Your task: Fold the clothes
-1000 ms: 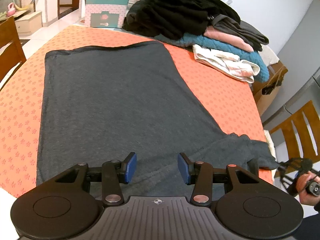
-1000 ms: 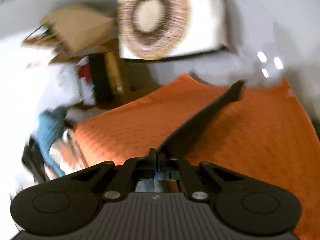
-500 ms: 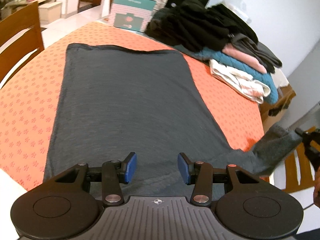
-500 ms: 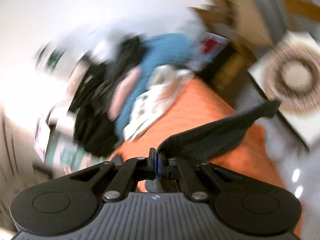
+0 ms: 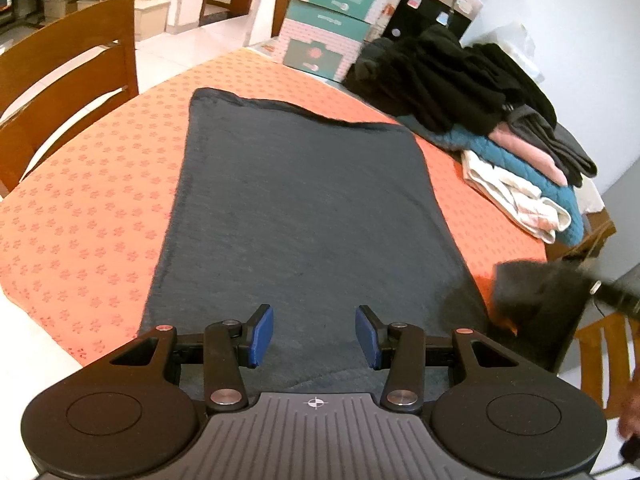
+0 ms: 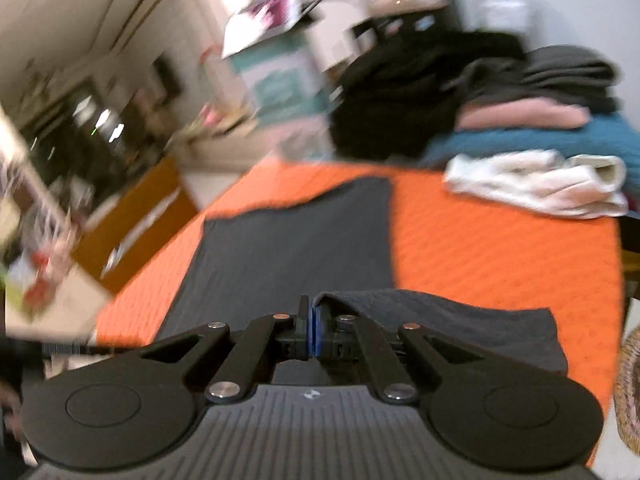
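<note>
Both tongs differ: the left tongs (image 5: 315, 336) hover spread above the dark grey garment (image 5: 304, 216) on the orange counter (image 5: 80, 216), while the right tongs (image 6: 310, 330) pinch its near-right sleeve (image 6: 460, 320), which could slip mid-fold.

The dark grey garment (image 5: 304, 216) is matt knit cloth with a fine heathered grain. The tablecloth (image 5: 92, 200) under it is matt orange fabric printed with small flowers. At the table's far right corner, the pile of clothes (image 5: 492, 108) mixes fuzzy black fleece, quilted teal cloth and soft cream fabric. The chair (image 5: 68, 72) is smooth, slightly glossy wood. The boxes (image 5: 332, 28) look like printed cardboard. The left gripper (image 5: 315, 334) is matt black plastic with blue rubbery pads (image 5: 262, 334) and shiny metal rivets.
</note>
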`<state>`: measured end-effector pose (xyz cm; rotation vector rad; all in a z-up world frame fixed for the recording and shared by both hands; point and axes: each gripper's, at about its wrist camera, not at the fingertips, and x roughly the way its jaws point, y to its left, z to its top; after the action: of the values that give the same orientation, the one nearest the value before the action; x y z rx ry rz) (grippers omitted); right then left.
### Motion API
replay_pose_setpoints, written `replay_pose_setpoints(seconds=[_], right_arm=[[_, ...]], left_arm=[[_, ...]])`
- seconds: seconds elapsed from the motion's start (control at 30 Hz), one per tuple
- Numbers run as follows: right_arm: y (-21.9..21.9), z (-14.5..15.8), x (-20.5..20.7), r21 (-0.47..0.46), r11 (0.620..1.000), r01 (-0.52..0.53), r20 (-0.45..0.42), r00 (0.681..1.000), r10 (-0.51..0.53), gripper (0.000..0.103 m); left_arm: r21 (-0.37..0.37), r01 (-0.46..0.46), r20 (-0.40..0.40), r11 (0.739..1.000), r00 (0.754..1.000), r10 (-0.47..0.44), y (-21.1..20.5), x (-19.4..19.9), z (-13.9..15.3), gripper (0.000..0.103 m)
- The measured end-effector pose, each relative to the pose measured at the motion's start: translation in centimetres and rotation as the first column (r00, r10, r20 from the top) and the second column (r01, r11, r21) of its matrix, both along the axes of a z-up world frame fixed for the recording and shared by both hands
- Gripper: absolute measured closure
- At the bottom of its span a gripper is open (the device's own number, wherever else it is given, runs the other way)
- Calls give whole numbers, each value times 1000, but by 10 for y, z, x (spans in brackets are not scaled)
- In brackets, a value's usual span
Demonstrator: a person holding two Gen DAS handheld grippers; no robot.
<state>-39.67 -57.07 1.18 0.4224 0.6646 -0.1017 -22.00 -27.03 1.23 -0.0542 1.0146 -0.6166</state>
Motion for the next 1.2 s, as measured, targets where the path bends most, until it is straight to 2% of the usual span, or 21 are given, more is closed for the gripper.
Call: replay_pose_setpoints(seconds=[0.1,0.2,0.23,0.27,0.4,0.47,0.57,0.7,0.87,1.03,1.1,1.2], right_arm=[[21,-15,8,9,997,-81,-62,995,82,101],[39,-30,12,9,990,-142,-126,982,142,96],[44,-34,11,11,988,-156,-143,977,156,89],[47,-34,9,19,986,-168,-154,974,168,75],[59,-37,-1,45,977,-207,-190,959,212,56],[58,-33,-11,54,977,-205,-191,958,212,41],[47,-28,-29,92,982,-167,-193,964,183,39],[30,-29,-63,147,988,-44,-216,973,75,39],[16,-31,-105,149,983,107,-238,969,-70,39],[6,-37,-143,149,958,244,-252,946,-202,39],[2,-40,-157,155,945,289,-255,936,-244,39],[-2,-46,-177,151,924,353,-267,914,-306,32]], left_arm=[[-1,16,11,1000,1000,-16,-4,2,3,55],[1,50,30,999,998,-50,-11,3,8,55],[2,61,36,998,997,-61,-14,4,10,55],[4,76,43,997,996,-76,-18,4,11,54],[12,153,68,988,986,-153,-41,3,18,50],[12,198,76,980,977,-199,-53,0,20,49],[18,285,84,958,955,-285,-77,-8,20,49],[27,399,78,917,913,-400,-114,-20,17,49],[54,537,75,842,838,-540,-170,-42,11,49],[88,647,72,757,754,-653,-229,-67,3,48],[104,677,57,729,727,-684,-250,-75,-3,48],[126,715,25,688,691,-722,-278,-86,-15,48]])
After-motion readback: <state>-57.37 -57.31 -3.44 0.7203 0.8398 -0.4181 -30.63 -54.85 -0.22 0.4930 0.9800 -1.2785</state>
